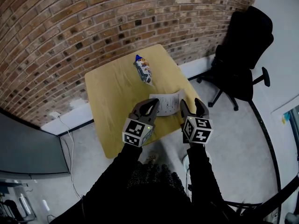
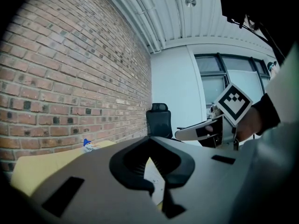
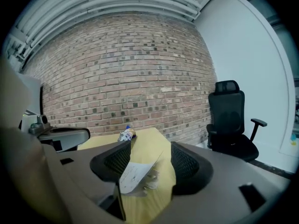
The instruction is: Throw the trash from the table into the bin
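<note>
Left gripper [image 1: 153, 102]: jaws drawn together at the tips, with only a thin slit between them and nothing gripped. It sits over the near part of the table [image 1: 107, 94], its tips just above the left edge of the paper sheet [image 1: 168, 104]. Whether it touches the sheet cannot be told.

Right gripper [image 1: 193, 105]: jaws spread apart. In its own view the paper sheet lies in the gap between them, but neither pad presses on it. This gripper is beside the left one, at the table's near right corner.

Paper sheet: white with faint print, resting on the wooden table top near the front edge, with one edge curled upward.

Crushed bottle with a blue cap [image 1: 142, 70]: lying on its side further back on the table, well apart from both grippers and from the sheet, cap toward the brick wall [image 1: 93, 22].

Surroundings: a black office chair [image 1: 243, 55] stands on the grey floor to the right of the table, close to the wall.
</note>
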Demonstrator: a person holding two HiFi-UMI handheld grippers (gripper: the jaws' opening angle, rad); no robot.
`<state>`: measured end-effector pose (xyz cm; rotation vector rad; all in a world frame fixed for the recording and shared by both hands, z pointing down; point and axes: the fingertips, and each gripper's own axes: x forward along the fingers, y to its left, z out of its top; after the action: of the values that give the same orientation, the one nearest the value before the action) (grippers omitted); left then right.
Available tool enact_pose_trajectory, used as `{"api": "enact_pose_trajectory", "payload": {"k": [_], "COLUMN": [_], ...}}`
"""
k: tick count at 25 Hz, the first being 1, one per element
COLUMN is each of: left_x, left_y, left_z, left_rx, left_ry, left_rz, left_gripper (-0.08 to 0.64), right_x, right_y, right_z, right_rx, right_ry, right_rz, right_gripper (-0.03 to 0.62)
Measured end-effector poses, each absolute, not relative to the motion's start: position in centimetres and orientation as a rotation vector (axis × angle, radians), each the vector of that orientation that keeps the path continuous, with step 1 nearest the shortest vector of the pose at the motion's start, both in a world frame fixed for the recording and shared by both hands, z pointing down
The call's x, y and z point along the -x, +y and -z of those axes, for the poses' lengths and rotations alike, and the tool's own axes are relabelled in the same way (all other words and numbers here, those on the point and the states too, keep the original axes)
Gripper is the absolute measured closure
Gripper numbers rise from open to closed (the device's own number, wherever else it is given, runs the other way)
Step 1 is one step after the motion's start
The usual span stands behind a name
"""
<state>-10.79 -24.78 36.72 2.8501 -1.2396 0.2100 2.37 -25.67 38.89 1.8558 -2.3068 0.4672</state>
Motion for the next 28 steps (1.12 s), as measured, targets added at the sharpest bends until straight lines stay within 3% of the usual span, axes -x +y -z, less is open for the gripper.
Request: {"api": "enact_pose_trajectory", "payload": {"k": [4,28], "left_x": [10.8,11.9], "left_y": [-25.4,-27.9], "left_z": [-36.9,-39.0], "left_rx": [-2.855,-2.865], "left_ry": [-1.231,-1.165], "left_rz": [-0.208,-0.278], "left_gripper": [0.554,0.554], "right_x": [-1.9,0.9], "right_y": [-26.2,-28.4], "right_z": [-40.3,-47.0], "right_rx": [-1.835,-1.696], "right_ry": [-2.295,-2.225], "right_rz": [-0.527,-0.830], "right_gripper": [0.322,0.333]}}
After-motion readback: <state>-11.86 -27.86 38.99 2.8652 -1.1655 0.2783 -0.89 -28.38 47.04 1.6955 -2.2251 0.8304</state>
